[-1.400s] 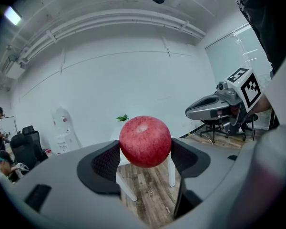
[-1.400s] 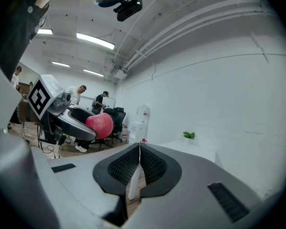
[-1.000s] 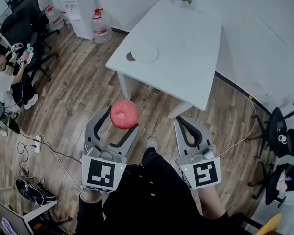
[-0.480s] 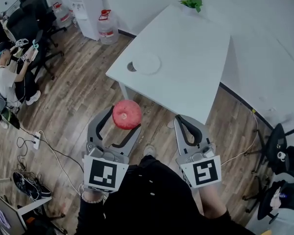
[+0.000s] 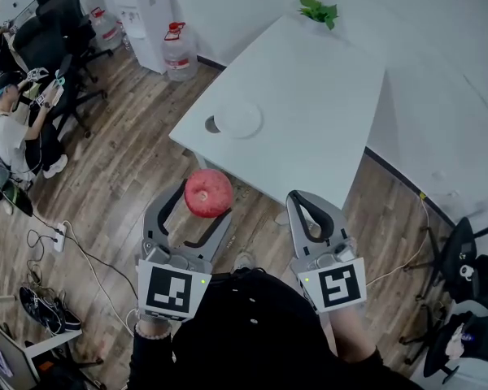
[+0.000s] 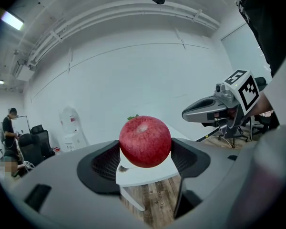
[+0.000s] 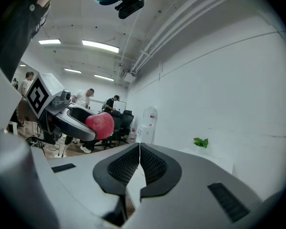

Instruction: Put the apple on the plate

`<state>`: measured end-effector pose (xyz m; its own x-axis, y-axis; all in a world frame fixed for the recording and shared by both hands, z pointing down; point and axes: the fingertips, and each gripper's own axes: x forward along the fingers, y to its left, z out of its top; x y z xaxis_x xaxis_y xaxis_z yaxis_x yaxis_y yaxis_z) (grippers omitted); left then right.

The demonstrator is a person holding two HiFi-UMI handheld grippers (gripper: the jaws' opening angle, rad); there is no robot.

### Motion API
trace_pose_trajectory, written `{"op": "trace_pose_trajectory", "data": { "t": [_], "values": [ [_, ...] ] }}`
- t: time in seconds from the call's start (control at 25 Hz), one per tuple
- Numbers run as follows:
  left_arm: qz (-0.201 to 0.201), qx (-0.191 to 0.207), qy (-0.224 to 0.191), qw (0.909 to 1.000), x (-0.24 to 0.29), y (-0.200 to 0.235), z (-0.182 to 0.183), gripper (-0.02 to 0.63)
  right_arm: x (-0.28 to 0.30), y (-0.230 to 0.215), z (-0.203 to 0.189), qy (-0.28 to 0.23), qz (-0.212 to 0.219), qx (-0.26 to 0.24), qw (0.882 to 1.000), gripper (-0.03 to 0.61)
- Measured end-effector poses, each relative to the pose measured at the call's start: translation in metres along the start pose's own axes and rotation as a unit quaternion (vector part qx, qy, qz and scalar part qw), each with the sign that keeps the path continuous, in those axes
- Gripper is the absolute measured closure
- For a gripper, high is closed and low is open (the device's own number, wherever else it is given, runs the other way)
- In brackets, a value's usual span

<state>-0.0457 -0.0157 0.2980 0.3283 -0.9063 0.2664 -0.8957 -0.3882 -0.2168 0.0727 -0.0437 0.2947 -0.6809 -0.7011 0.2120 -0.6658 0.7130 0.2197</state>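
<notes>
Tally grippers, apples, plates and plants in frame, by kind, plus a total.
Grippers: 2 (left gripper holding the apple, right gripper shut on nothing)
Apple: 1
Plate: 1
Potted plant: 1
Total: 5

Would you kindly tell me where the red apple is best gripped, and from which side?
Grip the apple across its widest middle, one pad on each flank, approaching level from the side. It is round, so a grip off the middle would probably slip. The left gripper holds it that way now, shut on both flanks.
</notes>
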Motion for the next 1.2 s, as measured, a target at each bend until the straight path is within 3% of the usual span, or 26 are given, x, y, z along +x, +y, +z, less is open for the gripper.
{"op": "trace_pose_trajectory", "data": {
  "t": [0.16,0.52,1.04,1.2],
  "values": [
    [-0.001,0.008,-0.001,1.0000,0.014,-0.002,0.001,0.270,0.004,-0.016,-0.005,0.002,0.000,0.000,1.000,0.537],
    [0.024,-0.018,0.017,0.9994,0.025,-0.002,0.001,0.270,0.009,-0.030,-0.012,-0.007,0.013,0.002,1.000,0.537],
    [0.029,-0.009,0.021,0.9993,0.016,-0.013,0.008,0.270,-0.004,-0.029,-0.014,-0.015,0.017,0.007,1.000,0.537],
    [0.020,0.010,0.014,0.9997,0.019,-0.015,0.010,0.270,-0.008,-0.029,-0.017,-0.015,0.012,0.013,1.000,0.537]
  ]
}}
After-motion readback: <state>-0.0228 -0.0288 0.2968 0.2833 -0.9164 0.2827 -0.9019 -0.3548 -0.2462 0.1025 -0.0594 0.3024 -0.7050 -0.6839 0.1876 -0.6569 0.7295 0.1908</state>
